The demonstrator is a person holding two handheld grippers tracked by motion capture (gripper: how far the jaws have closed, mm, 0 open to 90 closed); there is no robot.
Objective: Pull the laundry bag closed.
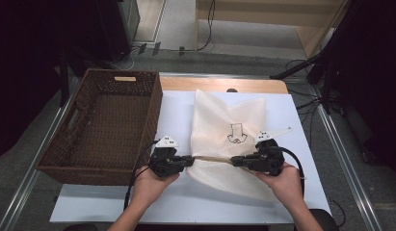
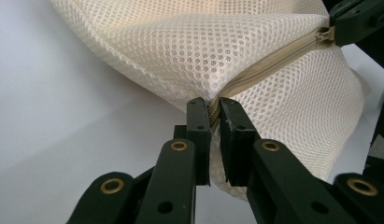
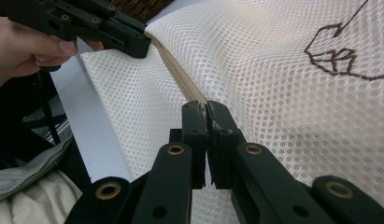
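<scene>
Mesh bag (image 1: 229,139) lies on the white sheet (image 1: 301,192) mid-table, just right of the wicker basket (image 1: 106,127). Cream mesh w/ a small brown line drawing (image 1: 237,133) on top. Zip (image 1: 212,158) runs across the near part of the bag, pulled up off the sheet btwn the two grippers.

Left gripper (image 1: 190,160): jaws pinched on the left end of the zip; in the left gripper view (image 2: 215,107) the pads clamp the zip tape w/ mesh bunched around them. Right gripper (image 1: 235,162): jaws pinched on the zip further right; in the right gripper view (image 3: 206,112) the pads are pressed together on the zip seam. The other gripper grips what looks like the slider (image 2: 326,35) at upper right of the left gripper view.

Around: basket is touching or nearly touching the left hand (image 1: 150,185) side, its right wall just beside the left gripper; nothing btwn grippers but the bag itself. Right hand (image 1: 284,183) rests on the sheet's near right part. Wood table edge (image 1: 219,84) shows beyond the sheet. Cables (image 1: 306,103) and a dark stand (image 1: 330,53) on the floor at far right, well apart from the bag. Crumpled cloth (image 3: 35,186) at lower left in the right gripper view, off the sheet.
</scene>
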